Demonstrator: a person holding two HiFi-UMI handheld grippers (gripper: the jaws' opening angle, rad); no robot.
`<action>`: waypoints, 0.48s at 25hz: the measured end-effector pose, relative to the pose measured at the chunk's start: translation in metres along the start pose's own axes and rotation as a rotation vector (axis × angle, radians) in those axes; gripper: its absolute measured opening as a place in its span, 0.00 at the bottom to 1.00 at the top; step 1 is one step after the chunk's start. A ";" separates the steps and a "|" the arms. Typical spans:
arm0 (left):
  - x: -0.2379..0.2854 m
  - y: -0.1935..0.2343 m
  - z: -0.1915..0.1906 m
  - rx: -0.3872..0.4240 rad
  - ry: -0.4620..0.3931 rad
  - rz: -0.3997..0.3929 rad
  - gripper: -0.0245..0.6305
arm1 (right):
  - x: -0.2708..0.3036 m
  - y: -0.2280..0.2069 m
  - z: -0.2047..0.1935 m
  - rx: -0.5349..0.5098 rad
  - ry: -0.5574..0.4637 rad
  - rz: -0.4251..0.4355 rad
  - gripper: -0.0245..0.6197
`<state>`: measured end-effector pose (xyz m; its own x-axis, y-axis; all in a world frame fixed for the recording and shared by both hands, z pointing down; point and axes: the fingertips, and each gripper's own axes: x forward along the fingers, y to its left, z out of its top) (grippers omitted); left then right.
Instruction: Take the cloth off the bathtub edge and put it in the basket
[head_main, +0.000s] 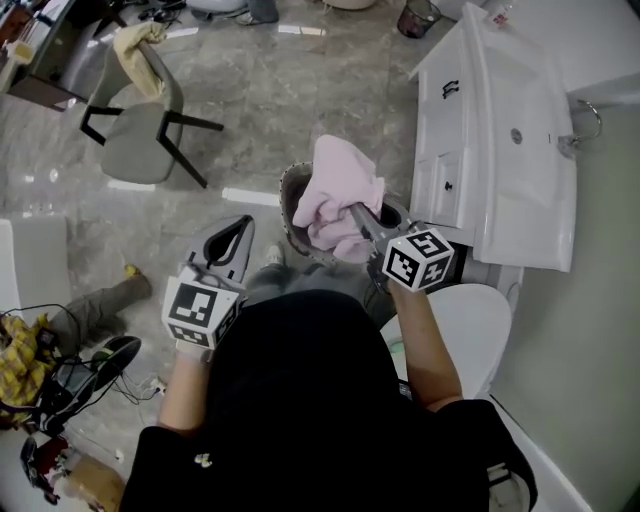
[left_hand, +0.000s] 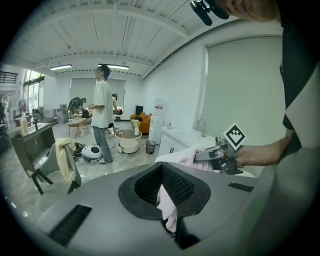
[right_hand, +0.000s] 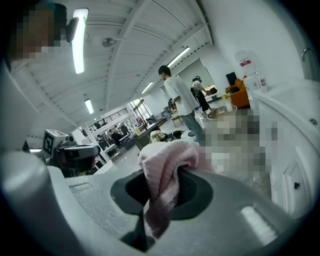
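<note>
Head view: right gripper (head_main: 357, 217) at 1 o'clock from the body, its jaws pinching the pink cloth (head_main: 335, 185). The cloth hangs bunched right over the basket (head_main: 286, 190) at 12 o'clock and covers most of its mouth. The basket sits on the floor with the sink cabinet (head_main: 445, 150) at its 3 o'clock and the toilet (head_main: 460, 330) at its 5 o'clock. Left gripper (head_main: 243, 225) at 11 o'clock, apart from the cloth.

Left gripper view: its jaws look tip to tip with nothing pinched. I read the pink in the gap as cloth (left_hand: 177, 155) hanging beyond them, not a grip.

Right gripper view: the jaws are clamped on a thick fold of cloth (right_hand: 162, 170), with a tail trailing down between them toward the camera.

The step in hand looks like the drop. I'd sink the bundle until most of it is below the rim before spreading the jaws, since it is wide for that mouth and a fold could drape over the 3 o'clock edge. Release, then lift straight out so the tail doesn't ride back up. Keep the left gripper clear, or use it to poke in strays.
</note>
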<state>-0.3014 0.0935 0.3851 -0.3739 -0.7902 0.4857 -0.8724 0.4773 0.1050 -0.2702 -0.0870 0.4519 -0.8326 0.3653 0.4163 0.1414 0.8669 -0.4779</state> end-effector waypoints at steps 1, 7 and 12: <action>0.002 0.000 -0.003 -0.002 0.009 0.000 0.06 | 0.004 -0.006 -0.010 0.004 0.019 -0.005 0.14; 0.018 -0.001 -0.024 -0.014 0.065 -0.008 0.06 | 0.035 -0.043 -0.070 0.010 0.124 -0.025 0.14; 0.026 0.000 -0.050 -0.047 0.124 -0.015 0.06 | 0.066 -0.071 -0.124 0.009 0.221 -0.041 0.14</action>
<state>-0.2950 0.0922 0.4411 -0.3170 -0.7452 0.5866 -0.8609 0.4856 0.1517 -0.2684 -0.0827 0.6092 -0.6994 0.3964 0.5947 0.1043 0.8798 -0.4637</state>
